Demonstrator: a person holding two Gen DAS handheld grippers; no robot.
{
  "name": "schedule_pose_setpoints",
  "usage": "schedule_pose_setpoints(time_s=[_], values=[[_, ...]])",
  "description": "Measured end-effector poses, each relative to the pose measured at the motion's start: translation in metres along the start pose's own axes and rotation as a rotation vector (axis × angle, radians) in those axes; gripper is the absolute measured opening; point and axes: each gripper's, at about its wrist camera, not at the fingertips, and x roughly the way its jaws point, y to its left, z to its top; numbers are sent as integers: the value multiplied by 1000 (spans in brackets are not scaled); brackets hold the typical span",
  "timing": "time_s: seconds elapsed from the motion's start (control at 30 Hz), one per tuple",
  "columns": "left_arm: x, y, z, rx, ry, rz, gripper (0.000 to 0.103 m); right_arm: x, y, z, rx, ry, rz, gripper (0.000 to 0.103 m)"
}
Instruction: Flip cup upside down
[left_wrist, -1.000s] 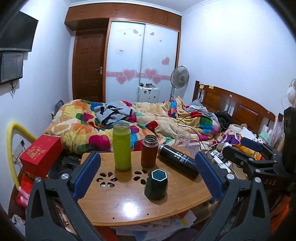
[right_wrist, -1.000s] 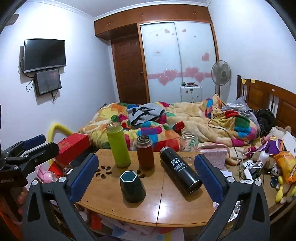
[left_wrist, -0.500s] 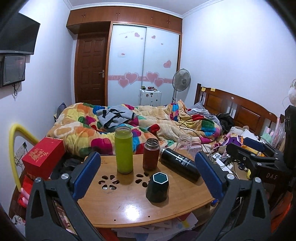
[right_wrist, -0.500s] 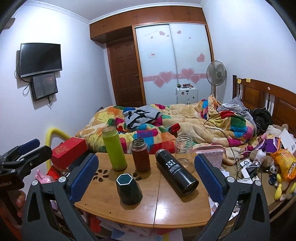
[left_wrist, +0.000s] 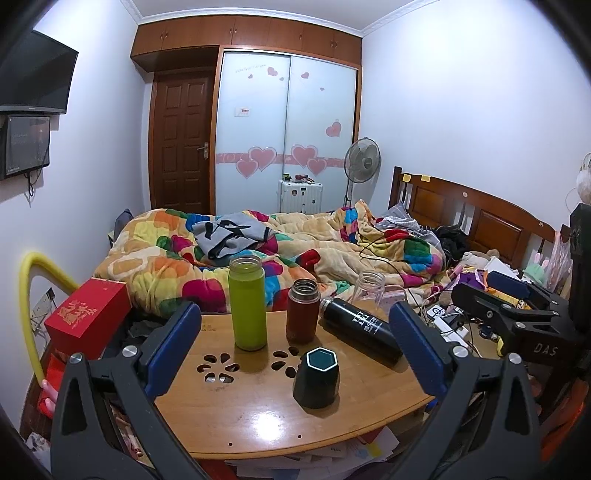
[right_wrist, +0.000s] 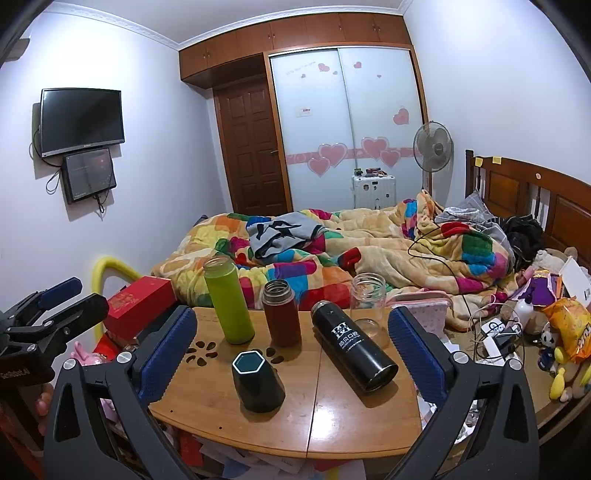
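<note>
A dark green hexagonal cup stands on the round wooden table, its flat teal hexagonal face up; it also shows in the right wrist view. My left gripper is open and empty, held back from the table's near edge, the cup between its blue pads. My right gripper is open and empty, also short of the table. Each gripper shows in the other's view, the right one at the right, the left one at the left.
Behind the cup stand a green bottle, a brown flask and a clear glass jar. A black thermos lies on its side. A red box sits left, a cluttered bed behind.
Both grippers have pulled back and risen slightly, so the table and bottles sit lower and smaller in view. The objects on the table have not moved.
</note>
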Motion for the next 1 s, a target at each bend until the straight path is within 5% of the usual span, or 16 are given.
schedule_pose_setpoints(time_s=[1.0], values=[[3, 6, 4, -20, -3, -3, 103, -1, 4, 0, -10, -13, 5, 103]])
